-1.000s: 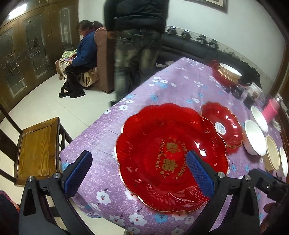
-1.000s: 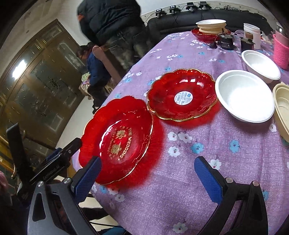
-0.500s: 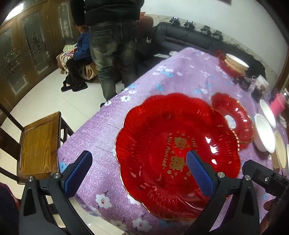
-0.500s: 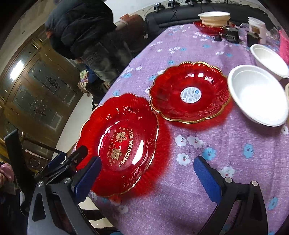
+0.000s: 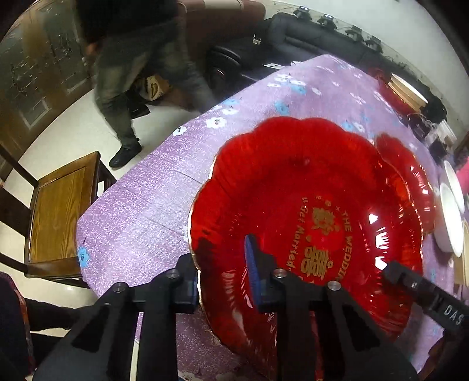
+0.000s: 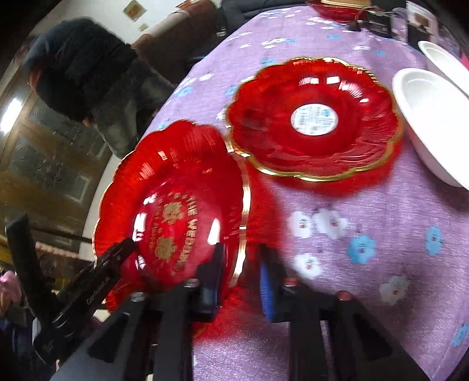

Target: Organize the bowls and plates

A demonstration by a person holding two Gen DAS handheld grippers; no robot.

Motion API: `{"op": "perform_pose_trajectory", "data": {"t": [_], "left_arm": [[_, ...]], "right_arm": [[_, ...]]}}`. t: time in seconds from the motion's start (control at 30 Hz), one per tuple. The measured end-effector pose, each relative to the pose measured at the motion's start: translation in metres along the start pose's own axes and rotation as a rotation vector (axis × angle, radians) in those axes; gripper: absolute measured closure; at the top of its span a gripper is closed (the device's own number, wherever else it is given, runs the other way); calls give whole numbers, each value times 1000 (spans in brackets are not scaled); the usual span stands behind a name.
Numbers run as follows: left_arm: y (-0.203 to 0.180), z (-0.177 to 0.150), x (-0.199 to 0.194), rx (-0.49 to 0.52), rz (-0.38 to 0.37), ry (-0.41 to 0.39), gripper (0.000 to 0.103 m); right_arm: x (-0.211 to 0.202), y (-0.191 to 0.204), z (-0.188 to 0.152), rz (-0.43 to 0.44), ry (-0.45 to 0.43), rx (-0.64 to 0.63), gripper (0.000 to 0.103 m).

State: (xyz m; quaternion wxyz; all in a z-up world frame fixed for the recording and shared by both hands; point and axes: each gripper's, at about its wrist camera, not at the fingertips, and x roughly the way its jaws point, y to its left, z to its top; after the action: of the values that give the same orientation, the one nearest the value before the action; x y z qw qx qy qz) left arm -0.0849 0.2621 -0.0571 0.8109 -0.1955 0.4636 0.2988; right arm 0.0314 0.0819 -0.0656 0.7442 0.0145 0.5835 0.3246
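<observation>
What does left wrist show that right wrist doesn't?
Left wrist only: wooden chair beside the table, dark sofa.
Right wrist only: label sticker in the smaller red plate.
Both: large red wedding plate, its rim between the pads of the left gripper and right gripper, jaws just closed; purple floral tablecloth; white bowls.

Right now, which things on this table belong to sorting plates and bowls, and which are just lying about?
Belongs to the job:
- large red scalloped plastic plate with gold lettering, both grippers clamped on its rim
- smaller red gold-rimmed plate with round sticker
- white round bowls

Just lying about:
- wooden chair
- dark small items at the table's far end
</observation>
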Motion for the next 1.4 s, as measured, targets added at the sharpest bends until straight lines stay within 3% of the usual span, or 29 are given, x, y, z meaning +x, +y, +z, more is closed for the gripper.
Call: {"op": "perform_pose_trajectory", "data": {"t": [0.1, 0.5, 0.87, 1.07, 1.13, 1.2, 1.27, 1.33, 1.4], "left_arm": [[2, 1, -9, -5, 11, -36, 87], [14, 13, -53, -46, -11, -174, 88], [14, 1, -8, -48, 11, -63, 87], [19, -3, -5, -41, 17, -50, 85], [23, -1, -12, -48, 29, -62, 85], [26, 4, -19, -64, 33, -75, 78], [29, 7, -32, -84, 29, -110, 69], [27, 14, -53, -101, 1, -178, 54], [17, 22, -68, -94, -38, -231, 26]], "right_arm": [[-2, 8, -1, -30, -17, -30, 92], [-47, 31, -1, 13, -140, -94, 92], [-15, 25, -1, -22, -82, -90, 90], [-15, 29, -2, -37, -79, -125, 76], [-22, 26, -2, -15, -94, -113, 59], [-33, 19, -2, -7, -125, -91, 47], [-44, 10, -2, 9, -161, -58, 41], [-55, -2, -4, 30, -189, -12, 38], [-63, -18, -1, 51, -207, 53, 38]]}}
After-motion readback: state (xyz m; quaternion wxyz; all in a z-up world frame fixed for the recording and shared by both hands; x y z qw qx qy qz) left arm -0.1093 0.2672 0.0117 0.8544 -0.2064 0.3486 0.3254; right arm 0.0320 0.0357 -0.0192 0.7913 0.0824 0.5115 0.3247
